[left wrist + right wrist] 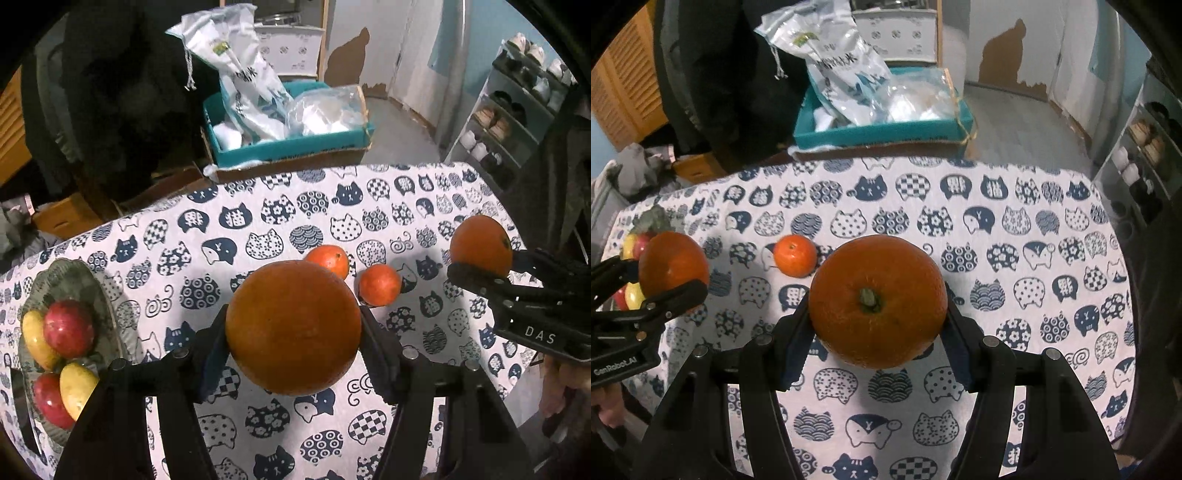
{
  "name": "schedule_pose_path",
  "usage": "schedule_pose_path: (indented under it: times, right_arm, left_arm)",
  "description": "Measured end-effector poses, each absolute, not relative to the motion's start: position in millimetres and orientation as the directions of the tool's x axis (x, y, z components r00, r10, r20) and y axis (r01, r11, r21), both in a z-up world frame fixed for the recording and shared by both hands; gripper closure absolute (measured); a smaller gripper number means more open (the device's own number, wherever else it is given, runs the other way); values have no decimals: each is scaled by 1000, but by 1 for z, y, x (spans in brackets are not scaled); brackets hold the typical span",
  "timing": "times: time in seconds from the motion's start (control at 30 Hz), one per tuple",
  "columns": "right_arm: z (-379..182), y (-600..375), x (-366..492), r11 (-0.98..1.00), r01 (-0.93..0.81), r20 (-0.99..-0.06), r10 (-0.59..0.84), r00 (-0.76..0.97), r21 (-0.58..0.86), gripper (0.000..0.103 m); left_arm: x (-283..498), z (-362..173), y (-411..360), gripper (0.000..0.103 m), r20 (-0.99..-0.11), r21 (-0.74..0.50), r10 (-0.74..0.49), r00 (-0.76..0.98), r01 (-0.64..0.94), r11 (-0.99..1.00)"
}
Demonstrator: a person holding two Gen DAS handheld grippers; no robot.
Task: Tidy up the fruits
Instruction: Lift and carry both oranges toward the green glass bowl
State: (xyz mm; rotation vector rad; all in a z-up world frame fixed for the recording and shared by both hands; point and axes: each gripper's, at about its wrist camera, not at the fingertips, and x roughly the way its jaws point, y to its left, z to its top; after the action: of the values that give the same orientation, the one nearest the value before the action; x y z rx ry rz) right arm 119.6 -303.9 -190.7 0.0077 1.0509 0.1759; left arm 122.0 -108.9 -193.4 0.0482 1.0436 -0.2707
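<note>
at the left edge of the worktop (332, 192) a glass dish (92, 291) already holds red and yellow fruits (68, 328), apples perhaps, the view there being warped. the left gripper (293, 332) grips one orange (293, 326) above the cloth, likely bound for sorting. two small oranges (380, 285) lie loose beside it, and the right gripper (877, 317) clamps another orange (877, 301) aloft.

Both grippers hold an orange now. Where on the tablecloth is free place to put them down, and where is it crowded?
Free: the cloth right of the small oranges, up to the far edge, and the strip between them and the plate. Crowded: the plate, full of apples.
</note>
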Motion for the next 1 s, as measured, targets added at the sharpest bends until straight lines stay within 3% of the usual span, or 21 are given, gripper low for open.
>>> schedule_pose_path:
  times: [1.0]
  right_arm:
    - [-95, -252, 80, 955, -283, -736, 256, 627, 92, 40]
  left_arm:
    - [74, -97, -73, 37, -727, -107, -243, 642, 243, 964]
